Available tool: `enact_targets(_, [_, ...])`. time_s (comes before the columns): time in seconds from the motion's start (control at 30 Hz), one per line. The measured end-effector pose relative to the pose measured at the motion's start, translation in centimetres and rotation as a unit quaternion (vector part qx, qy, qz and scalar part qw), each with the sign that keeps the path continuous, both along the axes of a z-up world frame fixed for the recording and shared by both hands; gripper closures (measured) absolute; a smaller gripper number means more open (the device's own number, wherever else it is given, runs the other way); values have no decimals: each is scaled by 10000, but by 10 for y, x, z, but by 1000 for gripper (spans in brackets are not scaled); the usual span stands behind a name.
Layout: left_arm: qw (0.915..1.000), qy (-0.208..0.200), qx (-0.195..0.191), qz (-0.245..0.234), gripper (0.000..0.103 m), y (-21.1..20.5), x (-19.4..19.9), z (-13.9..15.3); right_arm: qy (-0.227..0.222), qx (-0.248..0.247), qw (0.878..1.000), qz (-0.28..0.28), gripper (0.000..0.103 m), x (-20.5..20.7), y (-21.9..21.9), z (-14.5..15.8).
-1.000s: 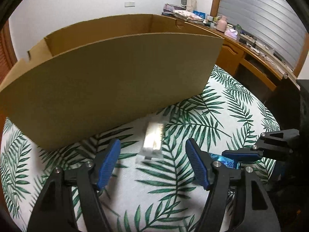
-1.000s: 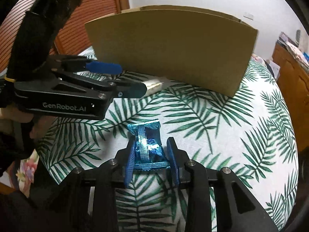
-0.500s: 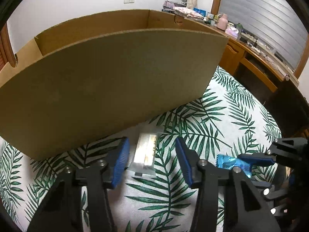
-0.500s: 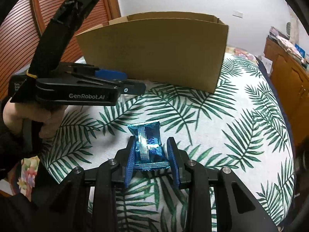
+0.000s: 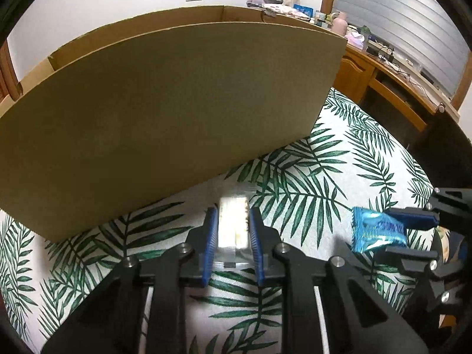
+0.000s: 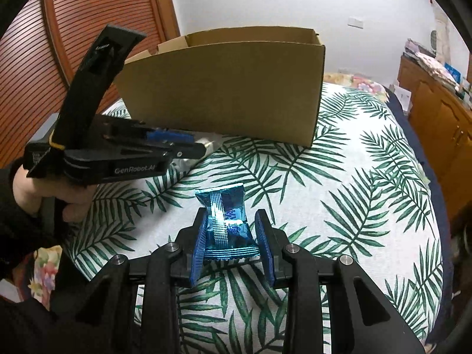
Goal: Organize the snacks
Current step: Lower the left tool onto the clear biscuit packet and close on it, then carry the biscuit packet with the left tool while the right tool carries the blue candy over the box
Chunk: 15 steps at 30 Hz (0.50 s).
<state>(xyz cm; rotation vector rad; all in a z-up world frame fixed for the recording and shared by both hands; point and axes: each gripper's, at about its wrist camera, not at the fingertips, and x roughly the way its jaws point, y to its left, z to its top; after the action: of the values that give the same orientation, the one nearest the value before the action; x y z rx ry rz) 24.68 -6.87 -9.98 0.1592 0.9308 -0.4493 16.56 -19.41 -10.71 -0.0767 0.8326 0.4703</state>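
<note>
A clear-wrapped pale snack bar (image 5: 233, 230) lies on the leaf-print cloth just in front of the cardboard box (image 5: 165, 112). My left gripper (image 5: 233, 221) is shut on it, both blue pads pressing its long sides. In the right wrist view the left gripper (image 6: 188, 143) shows side-on at the box's near left corner, the bar's clear wrapper end (image 6: 209, 145) poking past its tip. My right gripper (image 6: 231, 224) is shut on a shiny blue snack packet (image 6: 225, 221), held above the cloth. That blue packet (image 5: 374, 233) also appears at the right of the left wrist view.
The open-topped cardboard box (image 6: 224, 88) stands at the far side of the round table covered in green leaf cloth (image 6: 339, 191). A wooden desk with clutter (image 5: 392, 67) runs along the right wall. A slatted wooden door (image 6: 88, 29) is at the left.
The left gripper's jaws closed from wide apart onto the clear-wrapped bar. The right gripper drifted a little with the blue packet still held, and the box now looks farther off in its view.
</note>
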Motion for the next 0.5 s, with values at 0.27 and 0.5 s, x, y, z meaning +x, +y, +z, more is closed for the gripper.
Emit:
enact_targets(0.27, [9999,-106,-82,84,84,6,-14,6,-43,68,9999,-152,72,-1,-8,2])
enact_targets(0.5, [9987,-409,-268,132,84,14,-31,32,-166,88,9996,-233,72,-5,-11,13])
